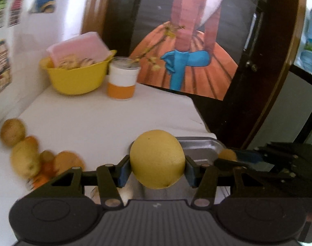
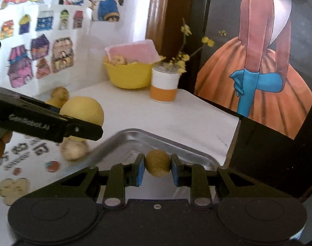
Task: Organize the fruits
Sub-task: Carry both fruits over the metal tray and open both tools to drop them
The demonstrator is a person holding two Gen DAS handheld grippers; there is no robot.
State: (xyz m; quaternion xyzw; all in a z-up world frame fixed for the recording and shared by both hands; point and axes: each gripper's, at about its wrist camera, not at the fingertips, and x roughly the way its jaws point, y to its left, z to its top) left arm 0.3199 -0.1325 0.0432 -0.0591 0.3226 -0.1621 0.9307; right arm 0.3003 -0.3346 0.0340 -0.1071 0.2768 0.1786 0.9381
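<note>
My left gripper [image 1: 157, 169] is shut on a large yellow lemon-like fruit [image 1: 157, 158], held above the white table near a metal tray [image 1: 199, 146]. My right gripper [image 2: 157, 169] is shut on a small brown round fruit [image 2: 157, 163] over the metal tray's [image 2: 135, 138] corner. In the right wrist view the left gripper [image 2: 82, 130] comes in from the left with the yellow fruit [image 2: 82, 109]. The right gripper [image 1: 229, 156] shows at the right of the left wrist view, with the brown fruit [image 1: 227, 154]. Several loose fruits [image 1: 26, 153] lie on the table at the left.
A yellow bowl [image 1: 78, 78] with a pink lid leaning in it stands at the back, beside a white and orange cup [image 1: 122, 80] with yellow flowers. A framed picture [image 1: 188, 41] leans behind. One pale fruit [image 2: 74, 149] lies left of the tray. The table edge runs along the right.
</note>
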